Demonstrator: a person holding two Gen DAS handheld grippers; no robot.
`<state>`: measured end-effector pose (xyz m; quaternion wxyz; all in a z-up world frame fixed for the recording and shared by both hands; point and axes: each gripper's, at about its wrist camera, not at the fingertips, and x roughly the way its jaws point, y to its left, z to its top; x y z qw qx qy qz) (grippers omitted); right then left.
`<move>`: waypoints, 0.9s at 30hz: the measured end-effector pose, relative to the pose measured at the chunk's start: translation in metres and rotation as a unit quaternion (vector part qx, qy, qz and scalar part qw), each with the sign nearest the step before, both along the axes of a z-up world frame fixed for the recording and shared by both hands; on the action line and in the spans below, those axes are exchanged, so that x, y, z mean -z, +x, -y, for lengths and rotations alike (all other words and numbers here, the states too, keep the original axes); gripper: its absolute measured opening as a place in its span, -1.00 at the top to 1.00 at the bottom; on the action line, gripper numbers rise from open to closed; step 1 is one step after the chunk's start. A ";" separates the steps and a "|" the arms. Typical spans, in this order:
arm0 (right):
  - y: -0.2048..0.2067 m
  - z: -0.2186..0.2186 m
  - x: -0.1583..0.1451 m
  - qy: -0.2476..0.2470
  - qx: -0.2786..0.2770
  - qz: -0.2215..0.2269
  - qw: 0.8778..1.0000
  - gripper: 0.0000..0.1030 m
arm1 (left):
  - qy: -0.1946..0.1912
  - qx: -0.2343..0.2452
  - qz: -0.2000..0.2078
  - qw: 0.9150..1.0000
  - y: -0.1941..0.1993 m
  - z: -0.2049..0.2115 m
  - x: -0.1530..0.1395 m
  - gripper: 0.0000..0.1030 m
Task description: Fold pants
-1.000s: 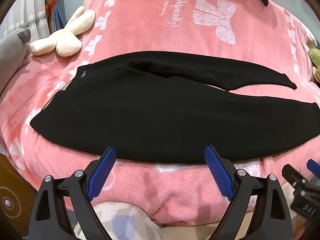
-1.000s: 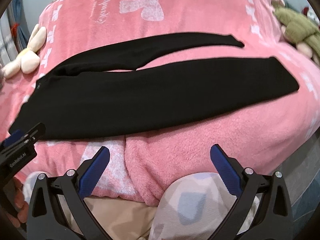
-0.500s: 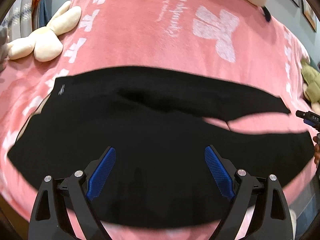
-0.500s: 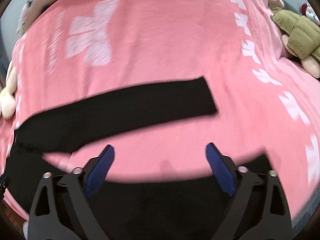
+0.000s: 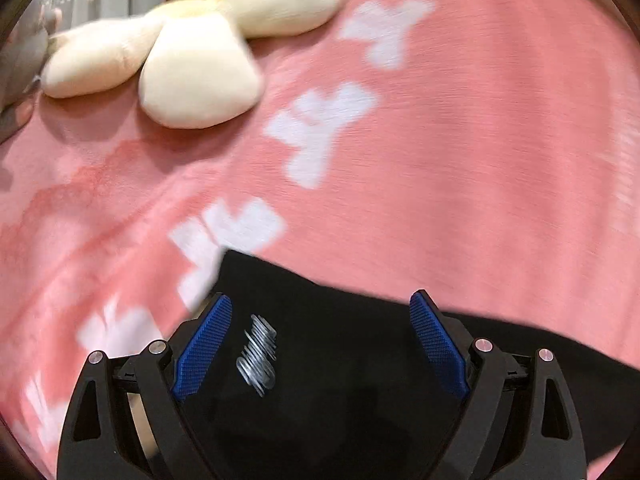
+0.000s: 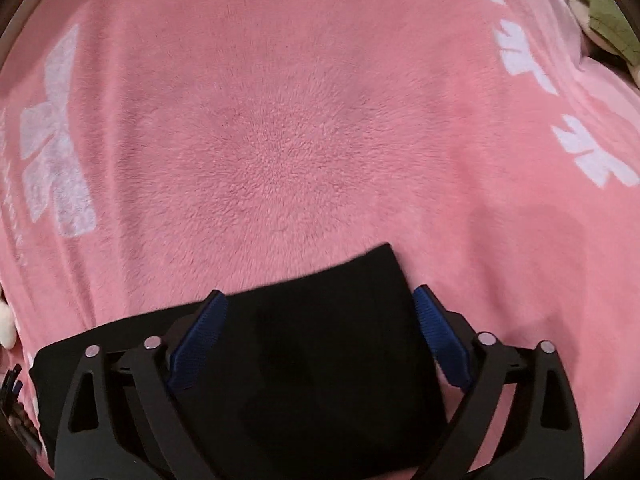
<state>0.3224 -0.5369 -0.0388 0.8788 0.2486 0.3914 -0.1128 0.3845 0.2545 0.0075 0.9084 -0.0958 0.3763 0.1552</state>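
Black pants [image 5: 344,344] lie flat on a pink blanket [image 5: 460,140]. In the left wrist view my left gripper [image 5: 320,340] is open, low over the waist corner, where a small silver logo [image 5: 258,354] shows between the blue pads. In the right wrist view my right gripper [image 6: 320,332] is open and straddles the cuff end of the far leg [image 6: 332,320], with the leg's end edge just past the fingertips. The rest of the pants is out of view.
A cream plush toy [image 5: 192,40] lies on the blanket beyond the waist corner, at upper left. A green-clothed plush toy [image 6: 600,8] sits at the blanket's far right edge. White bow prints [image 6: 56,152] mark the blanket.
Both grippers moved forward and down over the pants. The left went to the waist corner, the right to the far leg's cuff. Both stayed open.
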 end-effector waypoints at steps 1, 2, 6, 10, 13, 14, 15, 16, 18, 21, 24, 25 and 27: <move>0.006 -0.001 0.002 -0.008 0.001 -0.004 1.000 -0.86 | -0.015 -0.010 -0.022 1.000 0.016 -0.015 0.010 -0.71; 0.010 -0.003 0.003 -0.018 0.000 -0.007 1.000 -0.86 | -0.030 -0.016 -0.033 0.999 0.022 -0.027 0.018 -0.71; 0.019 -0.016 0.004 -0.073 -0.013 -0.016 0.997 -0.48 | -0.096 -0.046 -0.033 0.994 0.037 -0.052 0.039 -0.56; 0.013 -0.020 -0.002 -0.052 -0.035 -0.003 0.998 0.72 | -0.092 -0.029 -0.037 0.995 0.037 -0.054 0.035 1.00; -0.003 -0.028 -0.024 -0.074 -0.043 0.031 0.996 0.76 | -0.115 -0.019 0.002 0.993 0.012 -0.061 0.010 1.00; -0.011 -0.030 -0.033 -0.075 -0.045 0.044 0.995 0.76 | -0.115 -0.014 0.013 0.993 0.002 -0.062 0.001 1.00; -0.019 -0.031 -0.043 -0.072 -0.047 0.058 0.995 0.76 | -0.120 -0.007 0.023 0.993 -0.009 -0.063 -0.009 1.00; -0.032 -0.032 -0.055 -0.066 -0.054 0.078 0.993 0.76 | -0.126 0.000 0.030 0.992 -0.019 -0.064 -0.018 1.00; -0.052 -0.040 -0.075 -0.078 -0.068 0.093 0.990 0.76 | -0.133 0.021 0.039 0.990 -0.046 -0.062 -0.039 1.00; -0.079 -0.043 -0.094 -0.077 -0.082 0.115 0.987 0.76 | -0.153 0.043 0.050 0.986 -0.079 -0.057 -0.064 1.00; -0.130 -0.061 -0.103 -0.077 -0.100 0.137 0.983 0.76 | -0.168 0.063 0.065 0.982 -0.120 -0.049 -0.078 1.00; -0.145 -0.061 -0.105 -0.079 -0.102 0.139 0.982 0.76 | -0.167 0.068 0.066 0.981 -0.138 -0.045 -0.081 1.00; -0.174 -0.063 -0.103 -0.076 -0.107 0.141 0.981 0.76 | -0.172 0.077 0.062 0.980 -0.177 -0.039 -0.080 1.00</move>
